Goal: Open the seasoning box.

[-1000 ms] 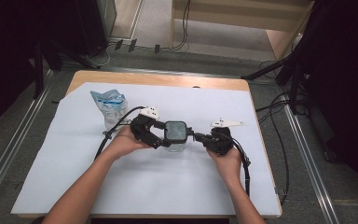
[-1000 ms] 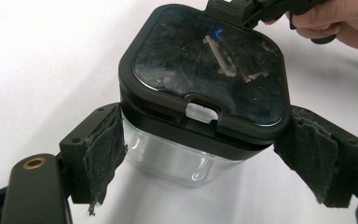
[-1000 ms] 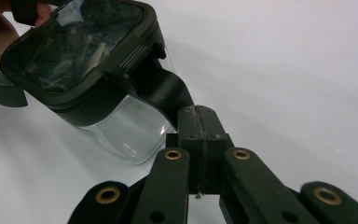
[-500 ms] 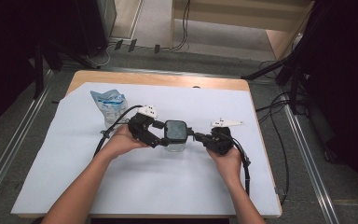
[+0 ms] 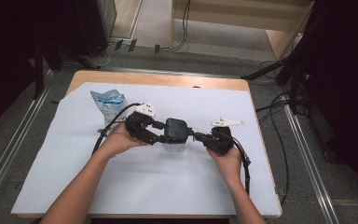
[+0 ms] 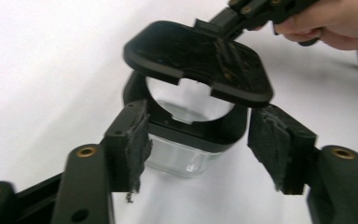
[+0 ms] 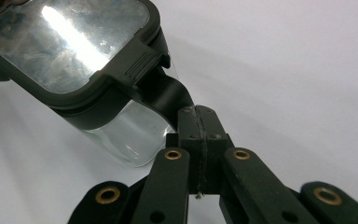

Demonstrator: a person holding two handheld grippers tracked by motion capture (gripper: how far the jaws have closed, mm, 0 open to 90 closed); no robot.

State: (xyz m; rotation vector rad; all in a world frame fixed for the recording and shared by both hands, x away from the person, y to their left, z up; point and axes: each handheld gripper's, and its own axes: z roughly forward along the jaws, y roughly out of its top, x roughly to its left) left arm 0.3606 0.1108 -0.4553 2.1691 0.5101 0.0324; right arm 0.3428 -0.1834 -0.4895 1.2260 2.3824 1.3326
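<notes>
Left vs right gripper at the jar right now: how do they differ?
The left gripper has jaws spread either side of the clear jar, just been closing, pads not clearly pressing. The right gripper is clamped shut on the lid tab, holding the black lid up. Both are black, hand-held, meeting at the jar.

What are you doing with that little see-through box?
A person holds a gripper in each hand over a white table. The right gripper is shut on a tab at the edge of the black lid, holding it tipped up off a clear jar. The left gripper has just been closing; its fingers stand on either side of the jar's black rim, not yet pressing on it. A blue and white bag stands farther back on the left.
</notes>
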